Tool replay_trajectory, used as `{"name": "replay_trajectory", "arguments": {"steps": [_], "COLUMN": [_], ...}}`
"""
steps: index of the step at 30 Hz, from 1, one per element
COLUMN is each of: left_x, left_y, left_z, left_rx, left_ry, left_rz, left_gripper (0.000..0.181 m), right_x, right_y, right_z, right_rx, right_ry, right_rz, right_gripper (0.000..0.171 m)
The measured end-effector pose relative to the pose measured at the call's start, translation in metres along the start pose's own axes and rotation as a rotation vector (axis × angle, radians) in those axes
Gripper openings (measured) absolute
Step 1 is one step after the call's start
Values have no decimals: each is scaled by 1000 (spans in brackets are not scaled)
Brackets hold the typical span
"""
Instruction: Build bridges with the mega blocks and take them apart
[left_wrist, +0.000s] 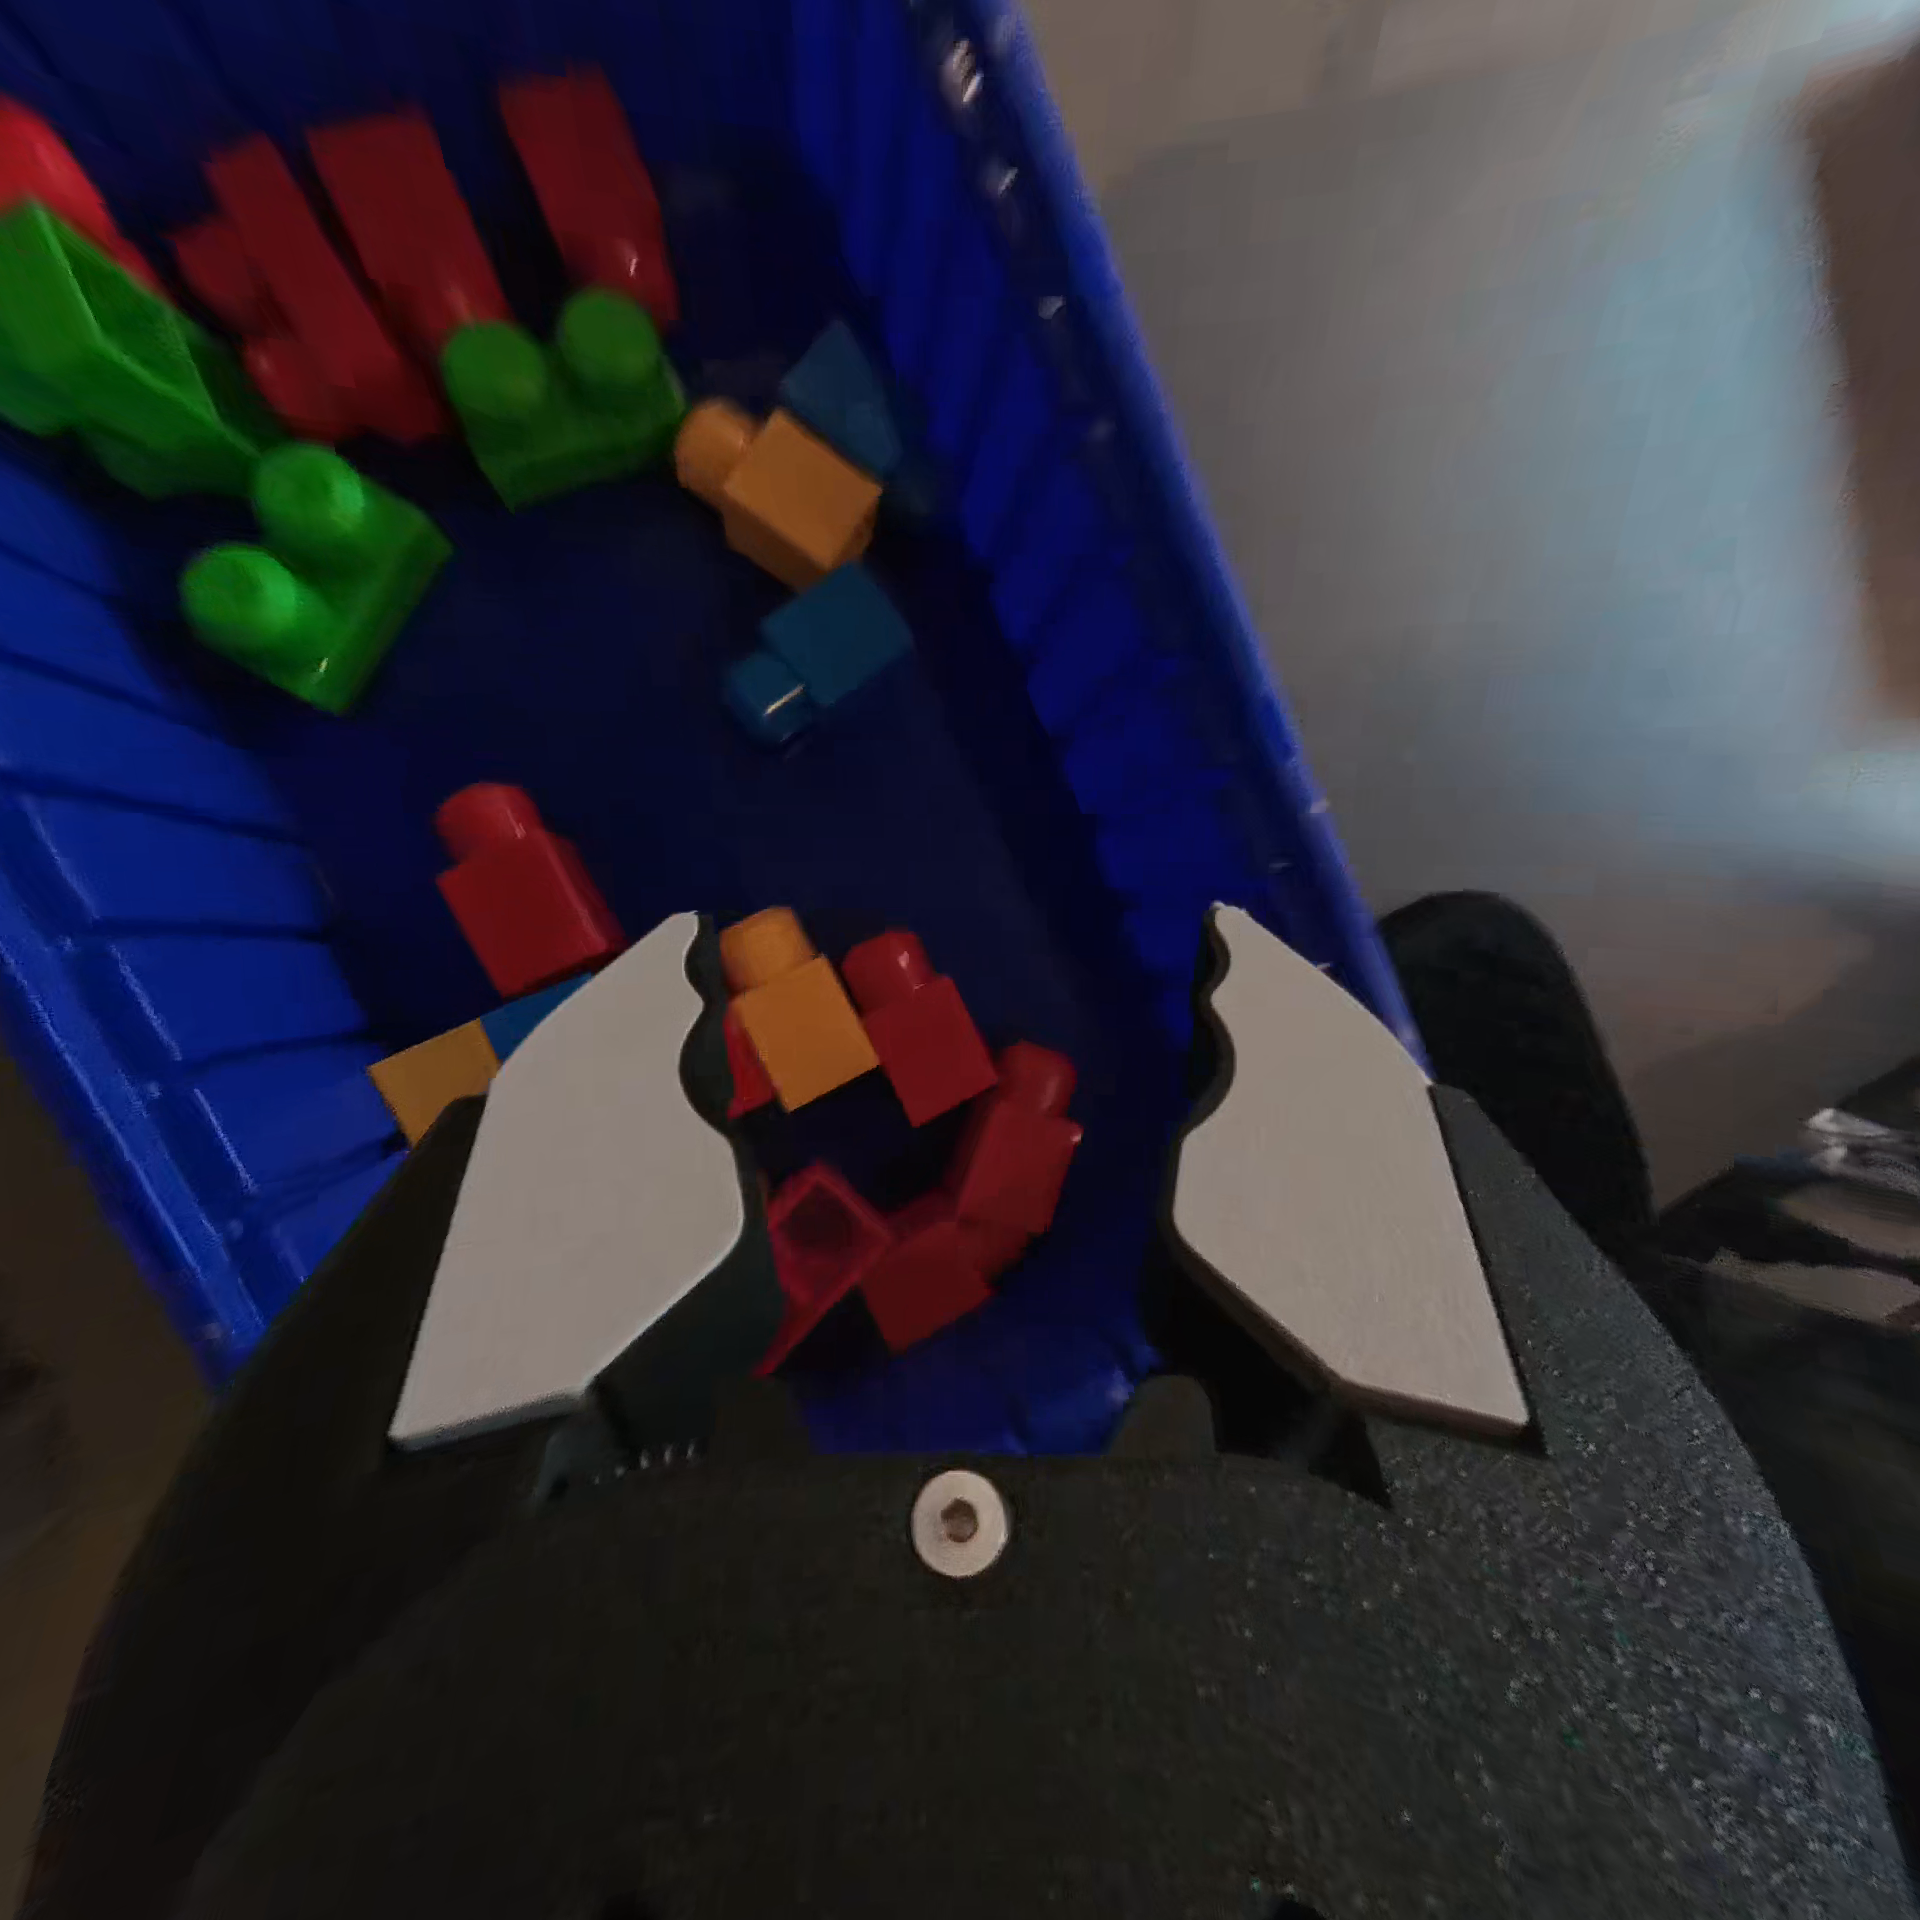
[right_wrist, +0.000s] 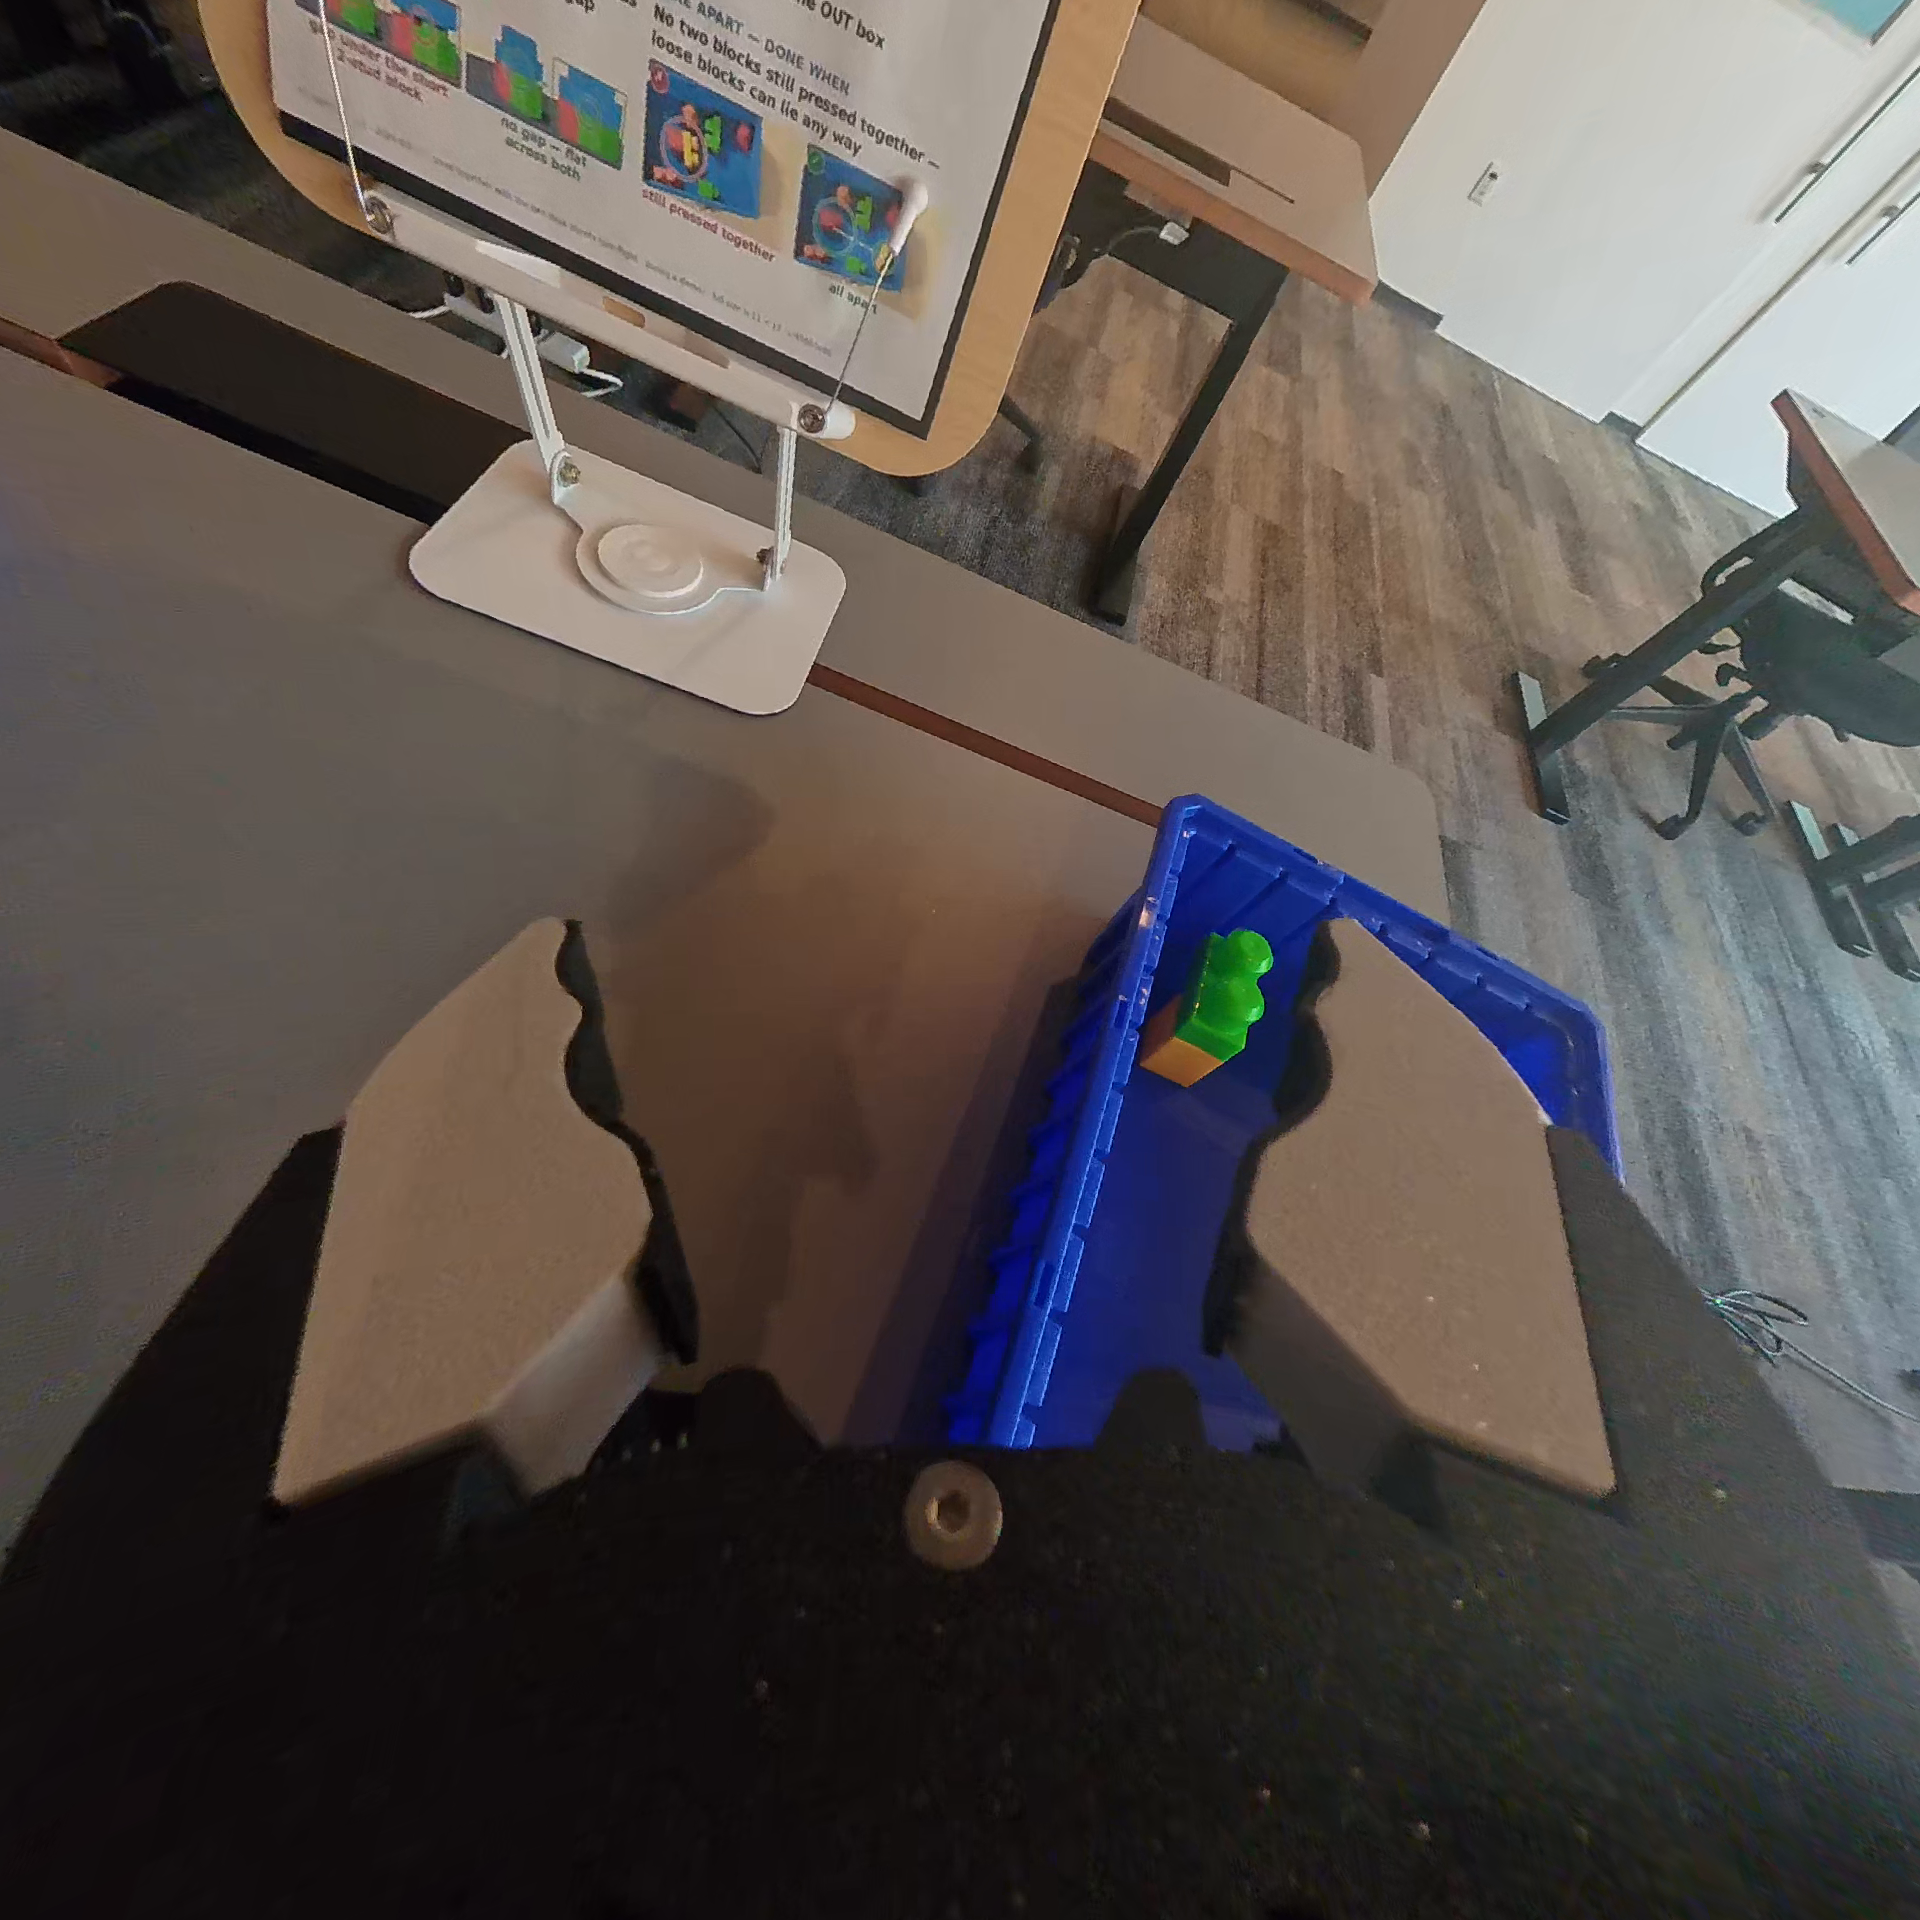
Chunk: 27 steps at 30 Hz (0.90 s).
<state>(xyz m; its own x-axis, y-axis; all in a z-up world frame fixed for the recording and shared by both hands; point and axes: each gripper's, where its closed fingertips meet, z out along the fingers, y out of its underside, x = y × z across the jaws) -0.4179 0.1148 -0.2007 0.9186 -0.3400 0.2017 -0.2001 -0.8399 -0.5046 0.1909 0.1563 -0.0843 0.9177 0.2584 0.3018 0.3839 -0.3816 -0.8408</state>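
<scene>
In the left wrist view my left gripper (left_wrist: 951, 971) is open and empty above a blue bin (left_wrist: 156, 914) of loose blocks. Between its fingers lie an orange block (left_wrist: 800, 1023) and several red blocks (left_wrist: 930, 1023). Farther in lie green two-stud blocks (left_wrist: 312, 582), long red blocks (left_wrist: 395, 249), another orange block (left_wrist: 795, 494) and a blue block (left_wrist: 821, 649). The view is blurred. In the right wrist view my right gripper (right_wrist: 945, 935) is open and empty over the grey table (right_wrist: 312, 831) and the left wall of a second blue bin (right_wrist: 1081, 1195). That bin holds a green block on an orange block (right_wrist: 1221, 1003).
A white stand (right_wrist: 634, 582) holding an instruction sheet on a wooden board (right_wrist: 1049, 229) sits at the table's far edge. Beyond the table are wood-look floor, desks and a chair (right_wrist: 1766, 665). A dark object (left_wrist: 1486, 1018) lies right of the left bin.
</scene>
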Motion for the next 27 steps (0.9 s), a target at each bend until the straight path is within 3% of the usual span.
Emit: {"name": "replay_trajectory", "arguments": {"steps": [8, 21, 27], "left_x": [-70, -110, -118], "left_y": [25, 34, 40], "left_z": [31, 72, 80], "left_rx": [-240, -375, -470], "left_ry": [-123, -127, -204], "left_rz": [-87, -156, -168], "left_gripper": [89, 69, 56], "right_x": [-1, -5, -4], "right_y": [2, -3, -2], "right_z": [3, 0, 1], "right_rx": [-4, 16, 12], "right_ry": [1, 5, 8], "right_rz": [-9, -27, -29], "right_gripper": [124, 121, 121]}}
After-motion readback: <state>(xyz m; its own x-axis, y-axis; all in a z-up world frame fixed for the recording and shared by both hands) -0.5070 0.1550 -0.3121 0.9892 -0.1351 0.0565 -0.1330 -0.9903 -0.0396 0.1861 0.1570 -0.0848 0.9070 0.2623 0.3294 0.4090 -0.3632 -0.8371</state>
